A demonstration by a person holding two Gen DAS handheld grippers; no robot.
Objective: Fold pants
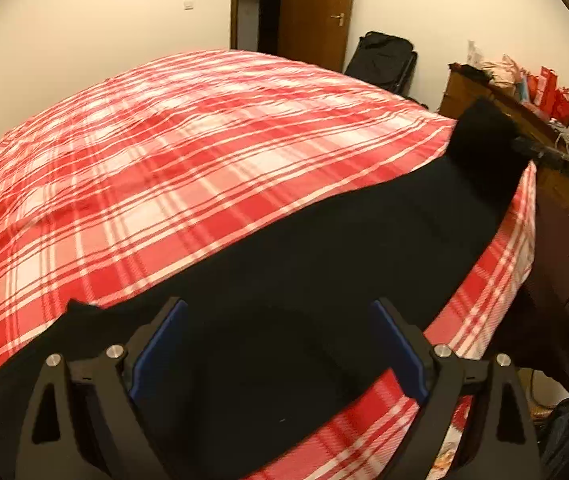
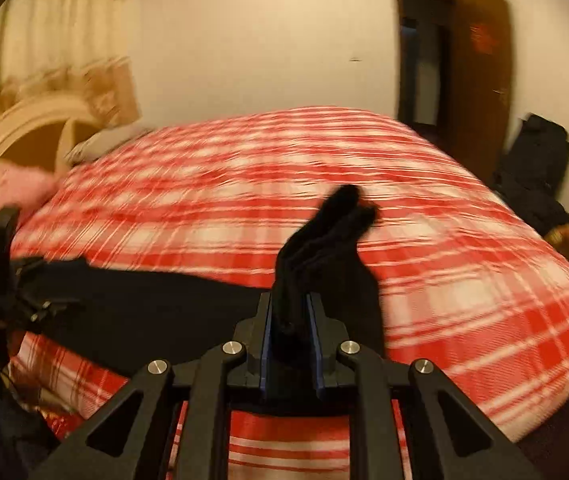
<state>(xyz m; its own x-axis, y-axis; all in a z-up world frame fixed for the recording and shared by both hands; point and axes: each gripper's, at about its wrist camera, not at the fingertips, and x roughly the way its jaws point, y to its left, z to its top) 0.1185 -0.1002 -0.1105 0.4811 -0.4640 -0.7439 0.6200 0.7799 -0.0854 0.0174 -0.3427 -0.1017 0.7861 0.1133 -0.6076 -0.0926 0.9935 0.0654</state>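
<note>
The right gripper (image 2: 291, 312) is clenched on a bunched end of the black pants (image 2: 164, 304) in the lower centre of its view. The pants lie in a long band across the red plaid bedcover (image 1: 188, 168). The left gripper (image 1: 280, 344) stands wide apart over the cloth, at the bottom of its view — gripping nothing.

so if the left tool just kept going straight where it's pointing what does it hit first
Most likely the black pants lying just ahead between the open left tool fingers, with the plaid bedspread underneath; depth is hard to judge.
</note>
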